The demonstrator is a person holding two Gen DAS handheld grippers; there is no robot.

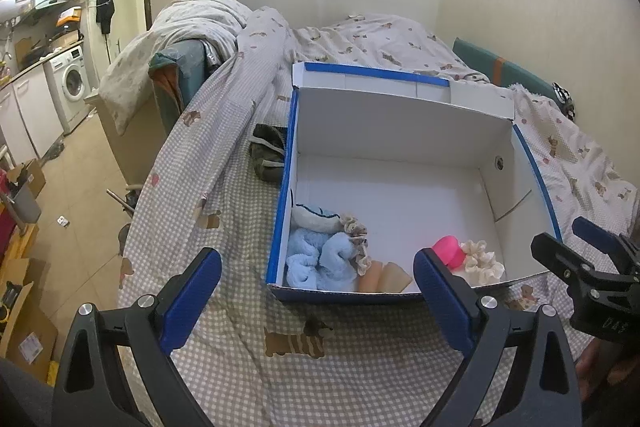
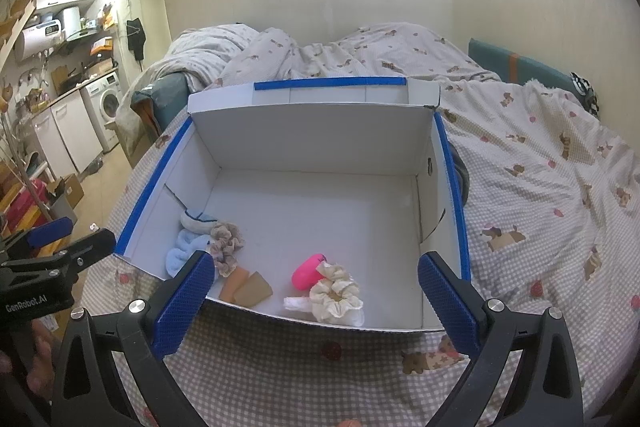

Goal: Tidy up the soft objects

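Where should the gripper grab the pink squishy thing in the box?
Grip the pink thing across its rounded middle, coming straight down from above. It lies on its side against the cream scrunchie, so the top and far side look freest.

A small home: a bed with a patterned quilt, a washing machine and kitchen cupboards beyond.

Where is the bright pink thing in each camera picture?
Left wrist view: the pink thing lies low in the box, right of middle, beside the left gripper's right finger.
Right wrist view: pink thing near the box's front, middle.
Shared landmark: the cream scrunchie touching it.
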